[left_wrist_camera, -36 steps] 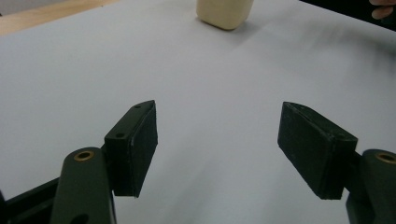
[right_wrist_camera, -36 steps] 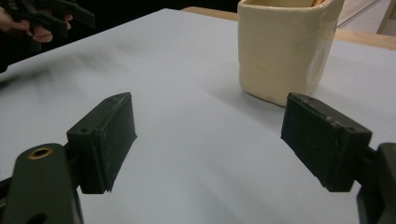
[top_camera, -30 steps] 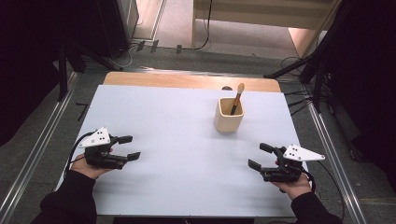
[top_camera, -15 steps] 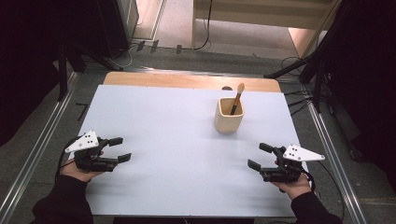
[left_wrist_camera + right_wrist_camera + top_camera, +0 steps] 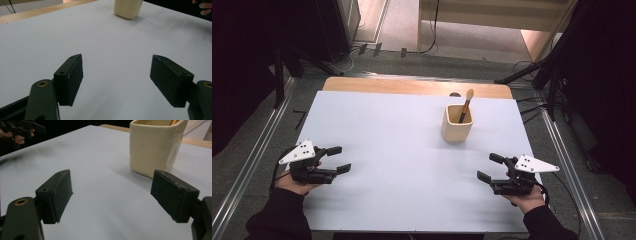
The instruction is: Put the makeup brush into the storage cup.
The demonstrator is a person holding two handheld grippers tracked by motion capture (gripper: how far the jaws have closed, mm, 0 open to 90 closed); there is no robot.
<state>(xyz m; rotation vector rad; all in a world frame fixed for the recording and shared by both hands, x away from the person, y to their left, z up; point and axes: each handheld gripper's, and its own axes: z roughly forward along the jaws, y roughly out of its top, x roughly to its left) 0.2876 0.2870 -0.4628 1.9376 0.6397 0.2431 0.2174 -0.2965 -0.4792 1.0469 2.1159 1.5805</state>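
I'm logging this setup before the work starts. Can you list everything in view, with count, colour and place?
cup: 1, cream, upright on the far right part of the table, nearer the right tongs.
spoon: 1, wooden, standing in the cup, leaning to the right.
table: 1, white top with a bare wooden strip along the far edge.
rails: 2, metal, on the floor along both sides of the table.
cables: several, black, on the floor beyond the table.
left tongs: 1, black, near left of the table, jaws open, holding nothing.
right tongs: 1, black, near right of the table, jaws open, holding nothing.
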